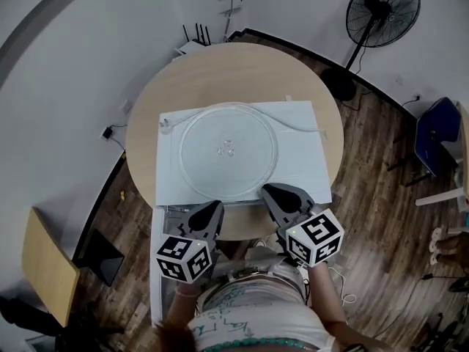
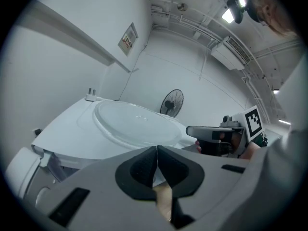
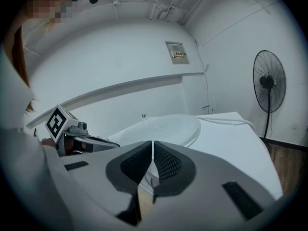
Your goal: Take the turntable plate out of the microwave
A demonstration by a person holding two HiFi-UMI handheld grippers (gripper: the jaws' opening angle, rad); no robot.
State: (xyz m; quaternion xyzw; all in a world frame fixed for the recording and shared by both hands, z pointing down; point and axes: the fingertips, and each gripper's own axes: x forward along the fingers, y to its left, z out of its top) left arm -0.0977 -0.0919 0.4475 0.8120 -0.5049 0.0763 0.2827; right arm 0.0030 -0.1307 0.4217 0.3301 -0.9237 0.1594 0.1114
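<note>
Hovering at the near edge of the white microwave (image 1: 311, 178), the left gripper (image 1: 217, 206) and right gripper (image 1: 268, 191) are sitting side by side, each with its jaws pressed together on nothing. Just beyond them, the clear glass turntable plate (image 1: 229, 150) is lying flat on the microwave's top. A round wooden table (image 1: 242, 64) is carrying both, and a black pedestal fan (image 1: 381, 9) is standing far right.

Left gripper (image 1: 217, 206) and right gripper (image 1: 266, 190) are held side by side just ahead of the torso. Both point forward and slightly down, tips apart from each other, with the right one reaching a bit further out. Left jaws are pressed fully together with nothing between the pads; right jaws are likewise together and empty.
</note>
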